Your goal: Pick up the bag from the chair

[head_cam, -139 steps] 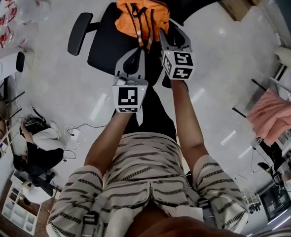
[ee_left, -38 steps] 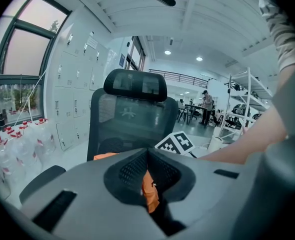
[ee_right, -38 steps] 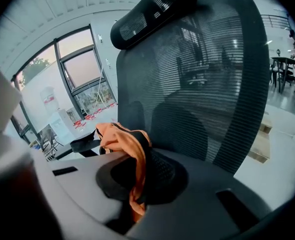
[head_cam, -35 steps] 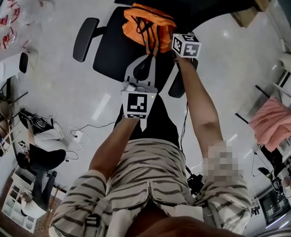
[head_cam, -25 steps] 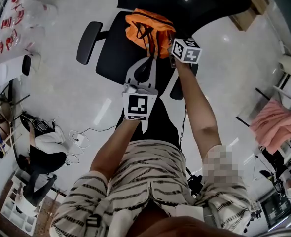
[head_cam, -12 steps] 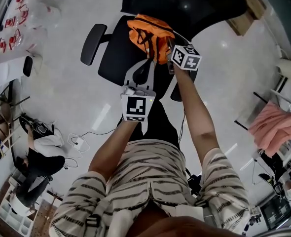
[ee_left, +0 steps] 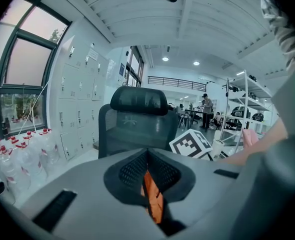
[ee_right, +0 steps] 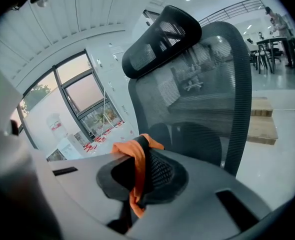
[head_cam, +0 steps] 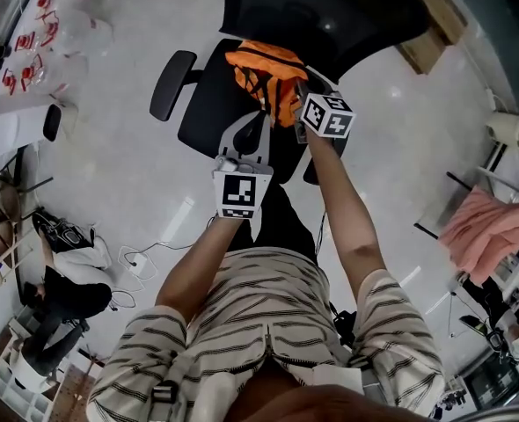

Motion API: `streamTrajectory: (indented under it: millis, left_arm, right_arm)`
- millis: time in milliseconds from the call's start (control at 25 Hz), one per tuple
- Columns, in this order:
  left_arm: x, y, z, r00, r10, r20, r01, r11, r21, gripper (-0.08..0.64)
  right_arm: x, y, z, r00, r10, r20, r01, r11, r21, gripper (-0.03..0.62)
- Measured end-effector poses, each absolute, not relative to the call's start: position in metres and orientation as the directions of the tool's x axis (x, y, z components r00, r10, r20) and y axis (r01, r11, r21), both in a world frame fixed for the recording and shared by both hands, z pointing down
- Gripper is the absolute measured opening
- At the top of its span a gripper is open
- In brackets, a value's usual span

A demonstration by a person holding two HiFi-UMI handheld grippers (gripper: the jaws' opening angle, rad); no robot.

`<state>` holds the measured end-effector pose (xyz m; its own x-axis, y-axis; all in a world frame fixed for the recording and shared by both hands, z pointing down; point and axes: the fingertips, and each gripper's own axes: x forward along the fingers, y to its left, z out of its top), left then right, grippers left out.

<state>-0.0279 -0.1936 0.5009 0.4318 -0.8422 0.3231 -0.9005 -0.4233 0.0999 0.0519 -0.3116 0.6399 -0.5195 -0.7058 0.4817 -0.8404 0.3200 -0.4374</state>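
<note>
Both of your grippers have the orange bag (head_cam: 264, 70) by its webbing. The left gripper (head_cam: 259, 120) has its fingers (ee_left: 82, 194) closed on a narrow orange strap (ee_left: 151, 200), which runs down through the slot between them. The right gripper (head_cam: 300, 105) is clamped shut on a fold of orange webbing (ee_right: 136, 169) that bunches over its fingertips and hangs down between them.

For the lift, raise both hands together at the same rate, so that the bag hangs level and neither hold takes the whole load. Squeeze firmly, because thin webbing like this is likely to slide through the pads. Bring the bag up and towards you, away from the backrest (head_cam: 330, 7) and clear of the armrest (head_cam: 171, 84), so that no loose strap snags.

The bag's body lies over the back of the office chair (head_cam: 208, 104) seat, just ahead of both sets of fingers and close under the backrest. From the head view you cannot tell whether its underside has cleared the seat.
</note>
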Motion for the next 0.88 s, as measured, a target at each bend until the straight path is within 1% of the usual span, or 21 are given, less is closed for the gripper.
streamTrajectory:
  millis: [880]
  left_arm:
    - [-0.044, -0.163, 0.455, 0.436, -0.856, 0.277, -0.899, -0.43, 0.084, 0.023]
  right_arm:
    - [0.029, -0.27, 0.573, -0.549, -0.719, 0.426, -0.819, 0.361, -0.446, 0.02]
